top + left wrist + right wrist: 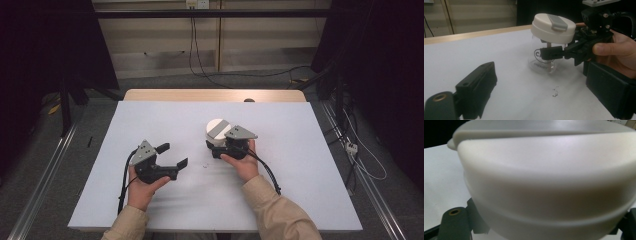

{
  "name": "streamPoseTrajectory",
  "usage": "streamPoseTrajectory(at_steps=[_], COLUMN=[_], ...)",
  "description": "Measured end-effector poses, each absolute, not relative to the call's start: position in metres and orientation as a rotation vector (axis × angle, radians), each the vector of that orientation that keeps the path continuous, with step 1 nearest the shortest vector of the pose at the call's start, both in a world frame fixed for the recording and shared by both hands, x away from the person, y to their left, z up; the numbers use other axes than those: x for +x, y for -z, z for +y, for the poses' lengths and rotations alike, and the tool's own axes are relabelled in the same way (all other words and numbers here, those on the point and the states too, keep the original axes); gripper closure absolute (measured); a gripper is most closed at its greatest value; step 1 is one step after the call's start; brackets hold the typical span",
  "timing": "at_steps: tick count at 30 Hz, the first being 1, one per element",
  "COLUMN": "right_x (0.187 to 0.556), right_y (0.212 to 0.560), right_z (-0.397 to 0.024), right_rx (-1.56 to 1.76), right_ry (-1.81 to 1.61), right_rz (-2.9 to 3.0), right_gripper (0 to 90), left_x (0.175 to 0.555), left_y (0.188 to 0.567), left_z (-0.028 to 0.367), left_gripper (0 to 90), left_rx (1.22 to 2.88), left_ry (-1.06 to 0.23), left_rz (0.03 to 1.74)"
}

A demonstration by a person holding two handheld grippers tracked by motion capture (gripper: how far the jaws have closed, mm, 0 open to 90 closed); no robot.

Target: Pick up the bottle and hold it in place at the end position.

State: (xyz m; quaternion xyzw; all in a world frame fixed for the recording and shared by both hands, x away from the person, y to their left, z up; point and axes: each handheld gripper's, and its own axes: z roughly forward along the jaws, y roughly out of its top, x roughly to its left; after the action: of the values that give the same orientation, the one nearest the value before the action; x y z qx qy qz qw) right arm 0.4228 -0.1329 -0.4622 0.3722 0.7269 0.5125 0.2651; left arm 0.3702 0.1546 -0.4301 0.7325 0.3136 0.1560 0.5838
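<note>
A clear glass jar [541,62] with a white lid [218,128] that carries a grey tab [557,22] stands near the middle of the table. My right gripper [215,144] is shut on the jar's glass body just under the lid, coming in from the jar's right side; its black fingertips [549,53] press the glass. In the right gripper view the lid [544,177] looms very close between the jaws. My left gripper [173,155] hovers open to the left of the jar, its jaws apart and holding nothing, pointed towards the jar.
A white sheet [150,200] covers the table, with a wooden edge [215,95] at the far side. A few dark specks [554,92] lie on the sheet between the grippers. Cables and dark stands surround the table on the floor.
</note>
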Motion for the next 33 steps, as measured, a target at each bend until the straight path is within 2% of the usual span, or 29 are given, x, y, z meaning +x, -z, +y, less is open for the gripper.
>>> streamPoseTrajectory(at_steps=[5, 10, 18, 33], right_x=[0.423, 0.423, 0.423, 0.424], right_y=[0.462, 0.462, 0.462, 0.462], right_z=[-0.133, -0.133, -0.133, -0.133], right_rx=[1.006, 1.012, 1.016, 1.019], right_ry=[-1.384, -1.385, -1.386, -1.386], right_rz=[1.965, 1.965, 1.966, 1.968], right_gripper=[18.8, 18.8, 18.8, 18.8], left_x=[0.374, 0.377, 0.383, 0.396], left_y=[0.428, 0.425, 0.423, 0.421], left_z=[0.148, 0.141, 0.127, 0.112], left_gripper=[17.6, 30.3, 42.9, 51.4], left_rx=[1.709, 1.717, 1.726, 1.739], left_ry=[-0.358, -0.369, -0.343, -0.318], left_rz=[0.726, 0.692, 0.685, 0.681])
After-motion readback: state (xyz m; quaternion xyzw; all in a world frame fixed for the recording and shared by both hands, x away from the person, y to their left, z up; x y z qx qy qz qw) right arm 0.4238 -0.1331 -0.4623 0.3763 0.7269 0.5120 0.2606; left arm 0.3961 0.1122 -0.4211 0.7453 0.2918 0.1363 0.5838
